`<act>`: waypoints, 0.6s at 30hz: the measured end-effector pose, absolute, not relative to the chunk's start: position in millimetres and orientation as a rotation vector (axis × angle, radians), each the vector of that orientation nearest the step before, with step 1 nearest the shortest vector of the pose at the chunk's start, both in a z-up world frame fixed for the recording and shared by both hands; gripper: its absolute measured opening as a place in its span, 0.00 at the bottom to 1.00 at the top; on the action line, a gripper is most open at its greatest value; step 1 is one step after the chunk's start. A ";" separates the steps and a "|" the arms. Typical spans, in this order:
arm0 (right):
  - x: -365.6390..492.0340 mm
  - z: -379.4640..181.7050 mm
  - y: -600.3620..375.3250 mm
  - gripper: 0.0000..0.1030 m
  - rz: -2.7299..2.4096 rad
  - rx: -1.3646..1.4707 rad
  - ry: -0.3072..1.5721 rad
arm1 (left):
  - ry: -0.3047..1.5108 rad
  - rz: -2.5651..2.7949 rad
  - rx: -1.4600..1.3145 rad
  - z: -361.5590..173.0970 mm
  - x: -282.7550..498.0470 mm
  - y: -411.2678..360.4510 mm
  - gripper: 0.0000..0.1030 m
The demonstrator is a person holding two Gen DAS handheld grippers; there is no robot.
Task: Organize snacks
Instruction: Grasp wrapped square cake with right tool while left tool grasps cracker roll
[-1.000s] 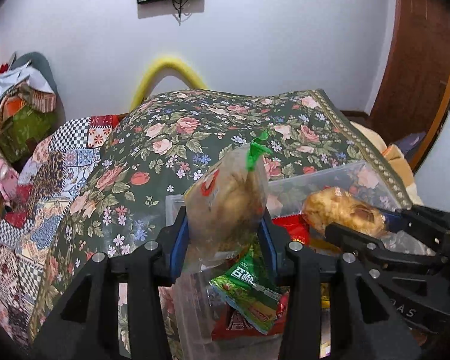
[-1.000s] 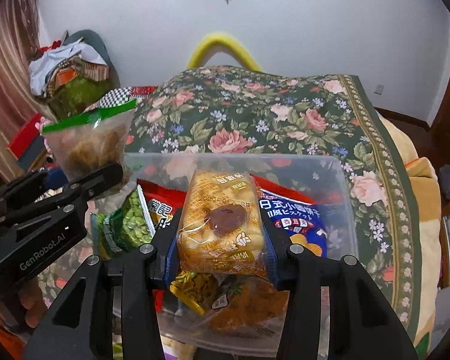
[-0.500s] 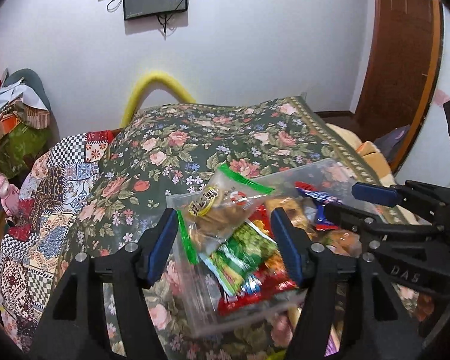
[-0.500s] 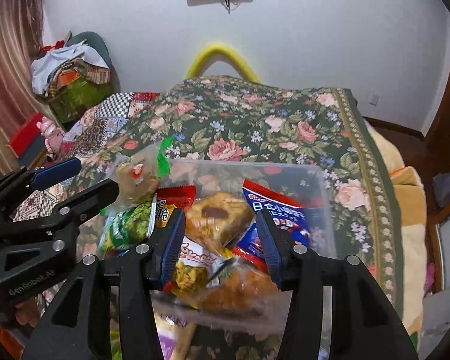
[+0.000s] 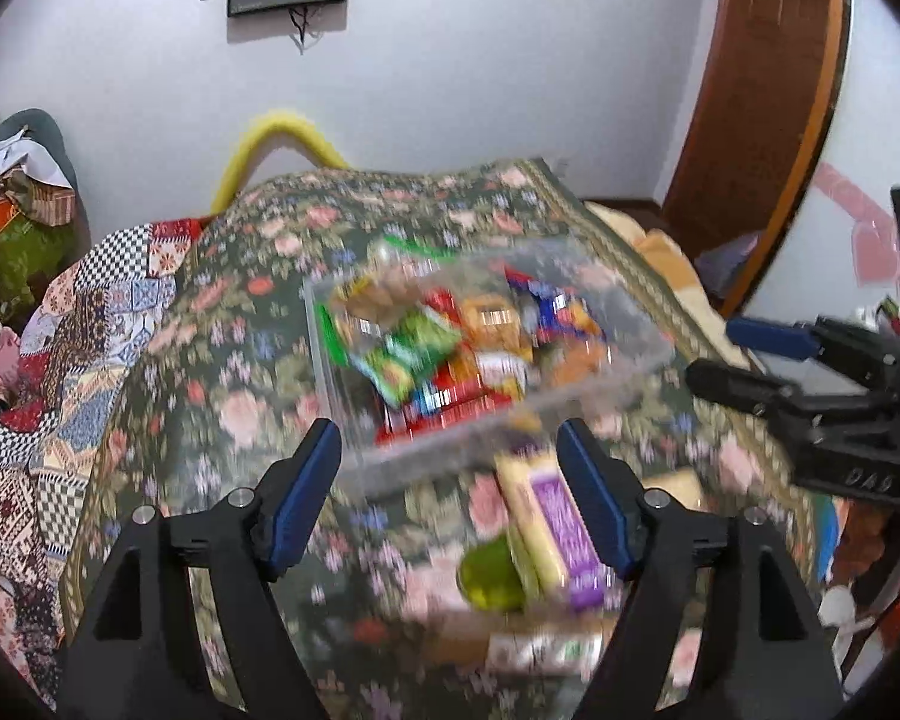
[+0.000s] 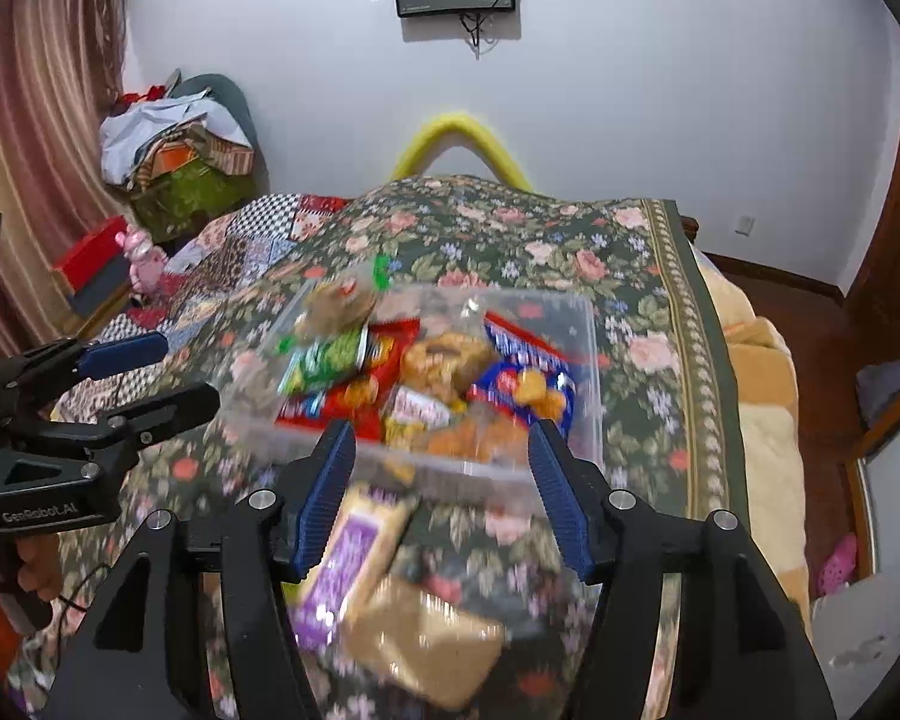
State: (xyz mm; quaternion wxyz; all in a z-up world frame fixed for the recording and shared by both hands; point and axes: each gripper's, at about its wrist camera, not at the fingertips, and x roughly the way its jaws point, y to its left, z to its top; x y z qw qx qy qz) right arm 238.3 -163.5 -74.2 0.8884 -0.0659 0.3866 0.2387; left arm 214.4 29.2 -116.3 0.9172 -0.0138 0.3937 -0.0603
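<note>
A clear plastic bin point(image 5: 642, 354) point(image 6: 588, 360) full of snack packets sits on the floral bedspread. My left gripper point(image 5: 450, 492) is open and empty, held above and in front of the bin. My right gripper point(image 6: 441, 492) is open and empty too, over the bin's near edge. A purple-and-yellow packet point(image 5: 561, 516) point(image 6: 348, 558) lies on the bed in front of the bin, with a green round snack point(image 5: 492, 576) beside it and a tan packet point(image 6: 426, 642) near it. Both views are blurred.
The floral bedspread point(image 6: 570, 252) covers the bed, with a patchwork quilt point(image 5: 72, 336) at its left. A yellow arch point(image 6: 456, 132) stands at the far end. A pile of clothes point(image 6: 174, 150) sits at far left. A wooden door point(image 5: 756, 90) is at right.
Both grippers let go of their snack packets into the bin, opened wide and pulled back and up. More loose packets on the bed in front of the bin have come into view.
</note>
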 end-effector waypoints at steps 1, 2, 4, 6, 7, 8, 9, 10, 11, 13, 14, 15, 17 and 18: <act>233.5 -76.6 -165.7 0.57 0.497 -0.139 0.808 | 0.823 -0.126 -0.029 -121.2 209.5 27.3 0.74; 228.9 -79.2 -168.0 0.58 0.498 -0.140 0.814 | 0.841 -0.129 -0.035 -126.3 205.0 25.5 0.75; 219.3 -85.0 -173.2 0.59 0.494 -0.142 0.824 | 0.885 -0.145 -0.056 -139.0 194.6 21.5 0.77; 212.7 -91.5 -178.1 0.61 0.490 -0.145 0.837 | 0.925 -0.147 -0.072 -152.2 187.8 16.4 0.77; 209.9 -95.2 -180.4 0.62 0.487 -0.147 0.844 | 0.944 -0.144 -0.078 -160.2 184.6 12.6 0.77; 206.9 -99.3 -183.1 0.62 0.484 -0.147 0.853 | 0.960 -0.137 -0.080 -167.0 183.2 9.2 0.77; 206.0 -105.0 -185.6 0.62 0.480 -0.145 0.865 | 0.981 -0.124 -0.077 -175.2 181.7 4.5 0.77; 203.3 -108.4 -187.2 0.62 0.476 -0.142 0.875 | 0.995 -0.102 -0.071 -181.2 181.6 1.2 0.77; 202.5 -111.7 -189.0 0.63 0.473 -0.140 0.883 | 1.002 -0.072 -0.062 -187.2 180.8 -1.2 0.77; 201.1 -121.4 -193.1 0.64 0.466 -0.131 0.916 | 1.013 -0.019 -0.043 -198.9 179.6 -4.7 0.78; 201.2 -124.9 -194.3 0.65 0.467 -0.125 0.929 | 1.011 -0.005 -0.050 -203.8 178.1 -4.3 0.79; 200.4 -128.4 -195.6 0.66 0.469 -0.119 0.940 | 0.999 0.004 -0.062 -204.7 175.8 -2.6 0.82; 194.6 -132.8 -196.5 0.73 0.469 -0.114 0.948 | 0.985 0.020 -0.078 -205.1 170.0 0.9 0.86; 193.7 -135.6 -196.6 0.74 0.469 -0.113 0.953 | 0.981 0.024 -0.077 -204.0 166.4 3.7 0.86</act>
